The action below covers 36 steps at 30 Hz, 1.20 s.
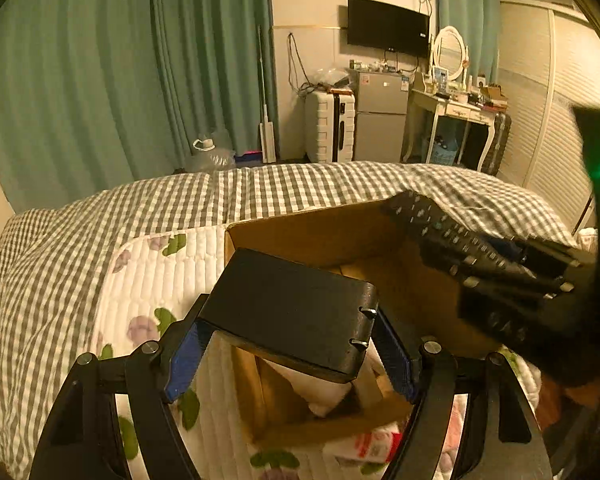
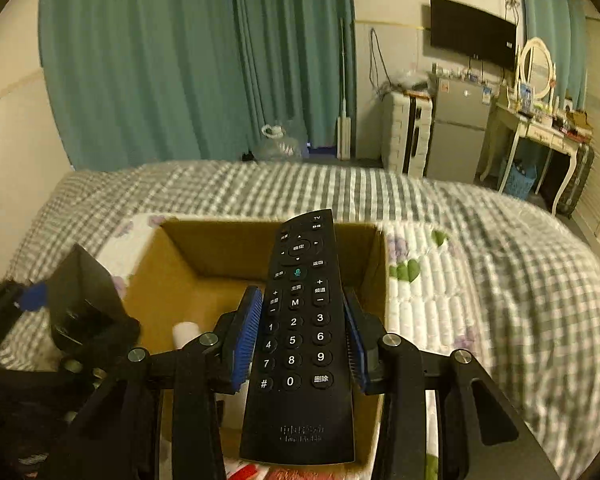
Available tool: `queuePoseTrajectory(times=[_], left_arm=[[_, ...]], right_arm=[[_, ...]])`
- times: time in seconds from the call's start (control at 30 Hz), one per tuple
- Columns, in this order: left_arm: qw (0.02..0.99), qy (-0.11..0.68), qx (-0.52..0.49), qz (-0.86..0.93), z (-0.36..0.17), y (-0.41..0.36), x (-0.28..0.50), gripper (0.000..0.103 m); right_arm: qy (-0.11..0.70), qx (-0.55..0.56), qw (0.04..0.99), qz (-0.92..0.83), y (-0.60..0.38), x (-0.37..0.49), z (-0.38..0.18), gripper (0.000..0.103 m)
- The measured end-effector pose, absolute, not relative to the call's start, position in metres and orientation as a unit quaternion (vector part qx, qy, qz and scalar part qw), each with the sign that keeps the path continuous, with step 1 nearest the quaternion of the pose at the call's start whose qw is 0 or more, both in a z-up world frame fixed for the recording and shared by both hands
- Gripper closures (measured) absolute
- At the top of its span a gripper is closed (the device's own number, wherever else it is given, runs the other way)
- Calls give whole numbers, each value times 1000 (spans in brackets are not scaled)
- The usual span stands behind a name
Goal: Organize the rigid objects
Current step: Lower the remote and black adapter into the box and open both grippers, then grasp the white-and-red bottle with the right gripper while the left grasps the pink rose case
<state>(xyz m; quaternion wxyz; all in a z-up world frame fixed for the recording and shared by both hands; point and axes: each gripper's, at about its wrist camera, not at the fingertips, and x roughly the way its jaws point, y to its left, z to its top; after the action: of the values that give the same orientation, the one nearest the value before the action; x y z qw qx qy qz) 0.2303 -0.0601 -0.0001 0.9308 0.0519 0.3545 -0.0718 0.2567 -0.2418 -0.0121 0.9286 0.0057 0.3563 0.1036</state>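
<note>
Left tongs (image 1: 288, 344) clenched on flat black rectangular box (image 1: 292, 312), held tilted above open brown cardboard carton (image 1: 312, 236). Right tongs (image 2: 302, 332) clenched on long black button remote control (image 2: 300, 340), pointing 12 o'clock over same carton. Carton sits on white floral quilted pad (image 2: 428, 288) on grey-checked bed (image 1: 260, 188). White cylinder (image 2: 186, 330) inside carton, at 9 o'clock of remote.

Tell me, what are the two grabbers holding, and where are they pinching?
The left gripper pinches a black box by its two sides. The right gripper pinches a remote by its long edges, around the number buttons.
</note>
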Motion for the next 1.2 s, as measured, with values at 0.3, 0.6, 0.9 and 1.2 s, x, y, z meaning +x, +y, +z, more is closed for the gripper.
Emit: queuePoseTrajectory(times=[0.3,0.6,0.9,1.2], left_arm=[[926,367,62,-72,-29,-64,247,26],[916,388,68,-79,-40,-77,245,26],[902,421,76,-64,-60,-94,277,26],[913,394,79,-67,-45,-95,262,18]], right_arm=[[341,-7,933,111,-244,271,-46,55],[345,3,934,99,-263,250,-22,49],[341,21,936,77,-295,237,-27,43],[343,7,938,57,-301,220,-26,29]])
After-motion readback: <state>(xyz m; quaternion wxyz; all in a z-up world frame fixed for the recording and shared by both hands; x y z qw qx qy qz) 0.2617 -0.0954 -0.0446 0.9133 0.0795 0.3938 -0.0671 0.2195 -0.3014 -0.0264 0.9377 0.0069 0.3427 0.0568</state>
